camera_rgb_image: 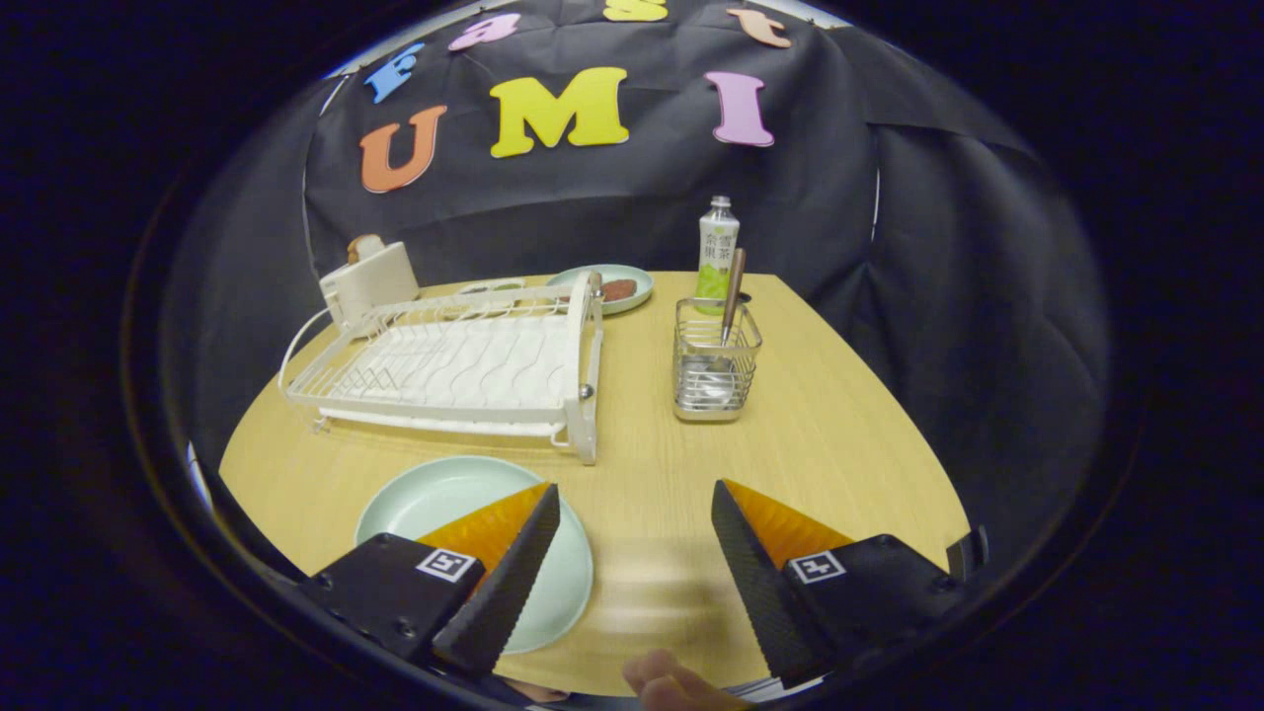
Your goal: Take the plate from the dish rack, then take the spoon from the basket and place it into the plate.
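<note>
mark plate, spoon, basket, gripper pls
plate (434, 499): gripper view, bare inner surface.
spoon (734, 281): gripper view, handle above the basket.
basket (713, 380): gripper view, front wall.
hand-held gripper (632, 499): gripper view, midway between open fingertips.

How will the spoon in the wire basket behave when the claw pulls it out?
The brown-handled spoon looks thin and stiff, so likely light. It leans loosely in the square metal wire basket, so it may swing or slip. The basket could tip if the handle drags. The open claw holds nothing.
</note>
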A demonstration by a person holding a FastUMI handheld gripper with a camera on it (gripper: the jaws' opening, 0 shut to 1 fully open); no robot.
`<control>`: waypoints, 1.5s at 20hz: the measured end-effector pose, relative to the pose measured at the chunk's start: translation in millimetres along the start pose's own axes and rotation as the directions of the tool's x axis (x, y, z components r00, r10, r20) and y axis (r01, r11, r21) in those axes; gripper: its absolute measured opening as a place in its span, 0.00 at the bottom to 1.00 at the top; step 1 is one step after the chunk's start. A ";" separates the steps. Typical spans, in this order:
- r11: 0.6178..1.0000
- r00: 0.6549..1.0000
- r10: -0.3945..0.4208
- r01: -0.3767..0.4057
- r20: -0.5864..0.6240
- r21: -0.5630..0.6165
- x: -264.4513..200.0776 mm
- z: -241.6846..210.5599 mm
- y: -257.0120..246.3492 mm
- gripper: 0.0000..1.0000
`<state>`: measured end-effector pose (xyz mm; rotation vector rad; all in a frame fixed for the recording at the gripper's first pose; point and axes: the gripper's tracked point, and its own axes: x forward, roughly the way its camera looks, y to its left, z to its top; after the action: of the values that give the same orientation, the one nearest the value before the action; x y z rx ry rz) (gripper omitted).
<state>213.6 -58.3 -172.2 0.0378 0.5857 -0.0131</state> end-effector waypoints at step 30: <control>0.995 0.986 0.005 -0.021 0.166 0.094 188.3 191.1 -85.8 0.87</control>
<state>474.0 -151.9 -120.0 0.1327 0.4186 -0.0311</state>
